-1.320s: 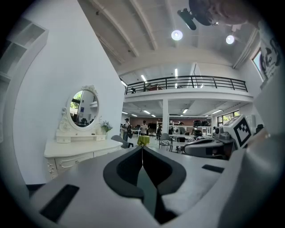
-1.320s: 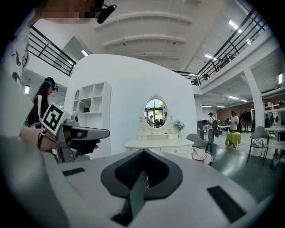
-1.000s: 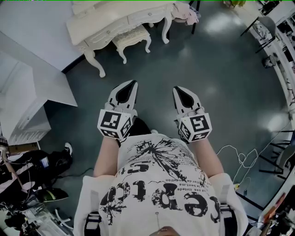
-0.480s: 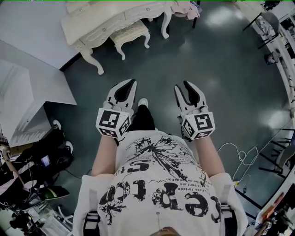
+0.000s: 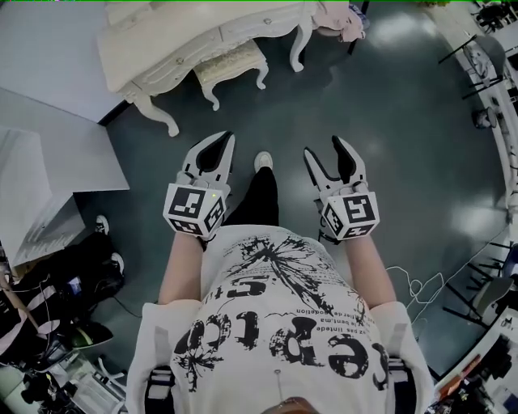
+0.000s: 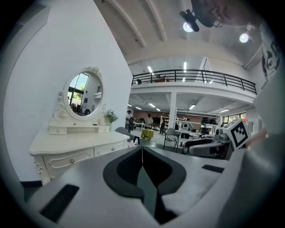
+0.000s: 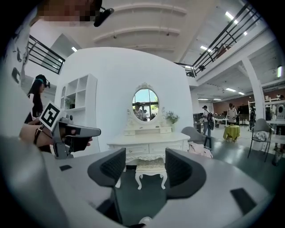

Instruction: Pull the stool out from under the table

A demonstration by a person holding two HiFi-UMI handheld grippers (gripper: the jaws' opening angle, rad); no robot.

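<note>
The cream stool stands half tucked under the white dressing table at the top of the head view, well ahead of both grippers. In the right gripper view the stool appears far off between the jaws, below the table and its oval mirror. My right gripper is held at waist height; its jaws are opening, with nothing between them. My left gripper is beside it, shut and empty, its tips meeting.
A white shelf unit stands at the left. Bags and gear lie at the lower left. A chair with pink cloth is right of the table. Cables lie on the grey floor at right. The person's shoe is between the grippers.
The right gripper's jaws have gone from shut to wide apart. The person has stepped forward, a foot now showing between the grippers. The left gripper stays shut.
</note>
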